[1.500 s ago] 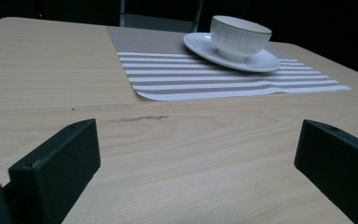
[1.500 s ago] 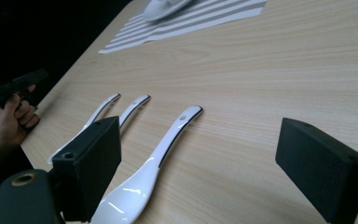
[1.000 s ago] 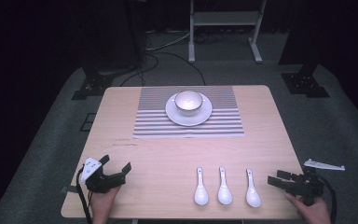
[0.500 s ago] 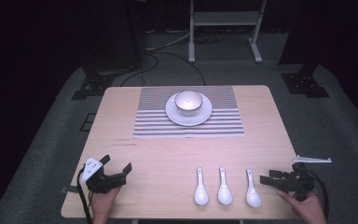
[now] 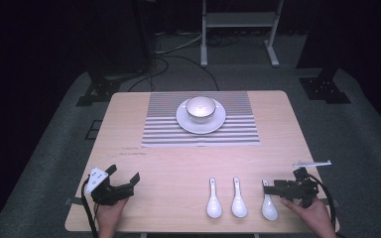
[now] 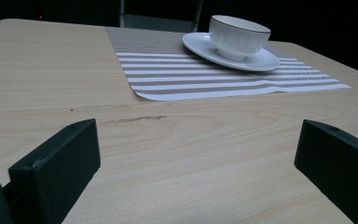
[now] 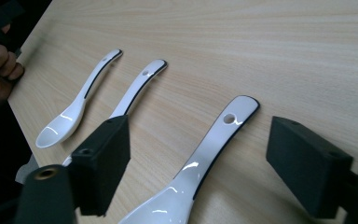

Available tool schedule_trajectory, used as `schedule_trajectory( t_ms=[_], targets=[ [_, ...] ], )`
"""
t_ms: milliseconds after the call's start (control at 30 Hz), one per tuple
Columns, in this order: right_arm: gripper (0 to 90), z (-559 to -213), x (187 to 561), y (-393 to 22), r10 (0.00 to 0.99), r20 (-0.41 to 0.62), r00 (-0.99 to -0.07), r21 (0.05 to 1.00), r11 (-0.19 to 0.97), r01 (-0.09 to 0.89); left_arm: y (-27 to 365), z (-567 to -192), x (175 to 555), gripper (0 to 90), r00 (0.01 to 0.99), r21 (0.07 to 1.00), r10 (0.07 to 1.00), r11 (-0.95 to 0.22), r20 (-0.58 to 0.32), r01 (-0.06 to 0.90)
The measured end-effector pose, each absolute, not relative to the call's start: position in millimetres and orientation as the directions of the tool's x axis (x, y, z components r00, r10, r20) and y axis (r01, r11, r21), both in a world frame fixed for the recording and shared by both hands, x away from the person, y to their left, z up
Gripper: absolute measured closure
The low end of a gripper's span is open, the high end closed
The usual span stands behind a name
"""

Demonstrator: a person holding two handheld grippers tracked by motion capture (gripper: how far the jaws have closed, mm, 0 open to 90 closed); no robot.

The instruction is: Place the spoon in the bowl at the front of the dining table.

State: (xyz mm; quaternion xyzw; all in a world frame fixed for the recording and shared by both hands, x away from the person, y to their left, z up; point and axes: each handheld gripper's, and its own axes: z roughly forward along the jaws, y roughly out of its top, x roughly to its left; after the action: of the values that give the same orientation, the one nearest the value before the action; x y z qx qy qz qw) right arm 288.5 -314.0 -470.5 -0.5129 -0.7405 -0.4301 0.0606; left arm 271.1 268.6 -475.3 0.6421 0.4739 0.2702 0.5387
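Three white spoons lie side by side near the table's front edge: left (image 5: pixel 213 201), middle (image 5: pixel 238 198), right (image 5: pixel 269 204). My right gripper (image 5: pixel 266 187) points left at the right spoon. In the right gripper view that spoon's handle (image 7: pixel 216 137) runs between the jaws of my right gripper (image 7: pixel 205 154), which have just been closing a little. The pads stand clear of it on both sides. My left gripper (image 5: pixel 124 174) rests open at the front left with nothing between its jaws; in its own view, the left gripper (image 6: pixel 196 163) faces the cup (image 6: pixel 239 35).
A white cup (image 5: pixel 200 106) sits on a saucer (image 5: pixel 184 120) on a striped placemat (image 5: pixel 168 131) at the table's far middle. A small pale object (image 5: pixel 311 162) lies off the right edge. Bare wood (image 5: pixel 178 168) spans the middle. Dark stands surround the table.
My right gripper has slid left along the front edge, from the table's right corner up to the right spoon, so its jaws now straddle the handle. The left gripper has stayed put.
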Motion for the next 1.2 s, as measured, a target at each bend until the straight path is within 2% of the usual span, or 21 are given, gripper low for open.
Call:
schedule_trajectory(
  t_ms=[100, 167, 267, 633, 800, 967, 1067, 1100, 1200],
  targets=[
    [24.9, -472, 290, -310, 0.723, 0.515, -0.461, 0.568, 0.116, 0.815, 269, -475, 271, 0.0, 0.407, 0.948, 0.898, 0.034, -0.169, 0.318],
    [34.5, -474, 292, -306, 0.731, 0.515, -0.447, 0.559, 0.109, 0.822, 271, -475, 272, 0.0, 0.407, 0.948, 0.896, 0.042, -0.176, 0.316],
    [37.1, -474, 293, -302, 0.744, 0.505, -0.438, 0.556, 0.108, 0.824, 271, -475, 272, 0.0, 0.407, 0.948, 0.896, 0.042, -0.175, 0.315],
    [64.0, -466, 295, -282, 0.836, 0.303, -0.457, 0.566, 0.228, 0.792, 269, -475, 272, 0.0, 0.415, 0.947, 0.893, 0.037, -0.174, 0.318],
    [65.9, -465, 299, -281, 0.846, 0.277, -0.456, 0.563, 0.241, 0.79, 268, -475, 272, 0.0, 0.416, 0.947, 0.894, 0.031, -0.169, 0.319],
    [75.7, -462, 306, -282, 0.849, 0.26, -0.46, 0.532, 0.272, 0.802, 266, -475, 272, 0.0, 0.42, 0.948, 0.894, 0.014, -0.154, 0.319],
    [77.0, -460, 310, -280, 0.853, 0.238, -0.465, 0.505, 0.301, 0.809, 266, -475, 272, 0.0, 0.424, 0.948, 0.894, 0.006, -0.148, 0.319],
    [80.7, -459, 313, -280, 0.852, 0.234, -0.468, 0.492, 0.311, 0.813, 266, -475, 272, 0.0, 0.424, 0.948, 0.894, 0.005, -0.148, 0.32],
    [84.3, -457, 318, -279, 0.842, 0.242, -0.483, 0.465, 0.336, 0.819, 267, -475, 272, 0.0, 0.418, 0.948, 0.895, 0.016, -0.155, 0.319]
  ],
)
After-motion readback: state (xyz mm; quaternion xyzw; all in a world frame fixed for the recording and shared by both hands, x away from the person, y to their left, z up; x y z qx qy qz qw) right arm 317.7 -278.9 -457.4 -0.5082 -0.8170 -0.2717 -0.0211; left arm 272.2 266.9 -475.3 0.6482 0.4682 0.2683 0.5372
